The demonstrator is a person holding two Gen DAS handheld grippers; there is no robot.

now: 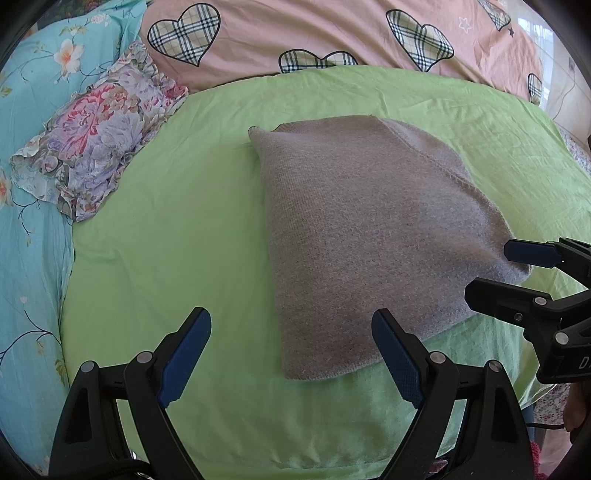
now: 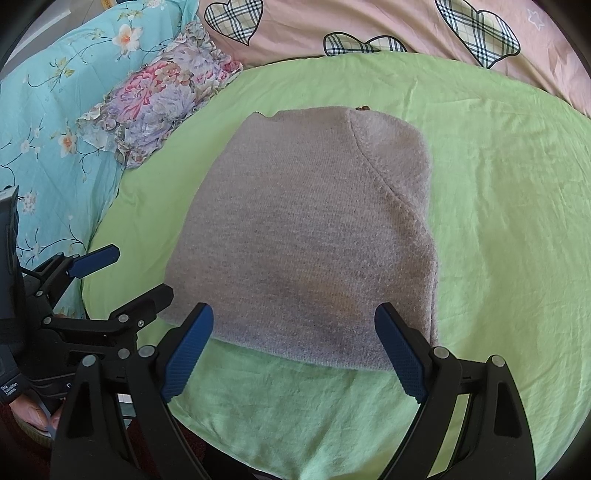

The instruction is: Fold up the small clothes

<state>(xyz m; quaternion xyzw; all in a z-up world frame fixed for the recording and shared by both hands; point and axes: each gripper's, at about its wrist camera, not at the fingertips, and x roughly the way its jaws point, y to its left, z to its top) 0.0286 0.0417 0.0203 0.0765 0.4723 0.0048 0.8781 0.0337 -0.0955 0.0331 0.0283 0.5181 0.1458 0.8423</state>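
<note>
My left gripper (image 1: pixel 291 354) fills the bottom of its own view, its two blue-padded fingers spread wide with nothing between them but green sheet (image 1: pixel 184 229). The right-hand finger's tip lies just beside the lower edge of the grey knitted sweater (image 1: pixel 369 229); I cannot tell whether it touches. My right gripper (image 2: pixel 295 347) sits at the bottom centre of its view, jaws likewise parted and holding nothing, and its tips overlap the sweater's near hem in the picture; whether they touch the knit I cannot tell.

Each gripper also shows in the other's view: the right one enters the left view from the right edge at mid-height, beside the sweater's right corner, and the left one appears at the lower left of the right view, near the sweater's lower left corner.

The sweater lies folded into a compact block in the middle of both frames, flat on the green sheet, a seam running diagonally across its upper right part. A floral ruffled cloth (image 1: pixel 96 136) rests at the upper left, partly on the turquoise flowered bedding (image 1: pixel 33 240). A pink cover with plaid hearts (image 1: pixel 295 33) spans the top.
</note>
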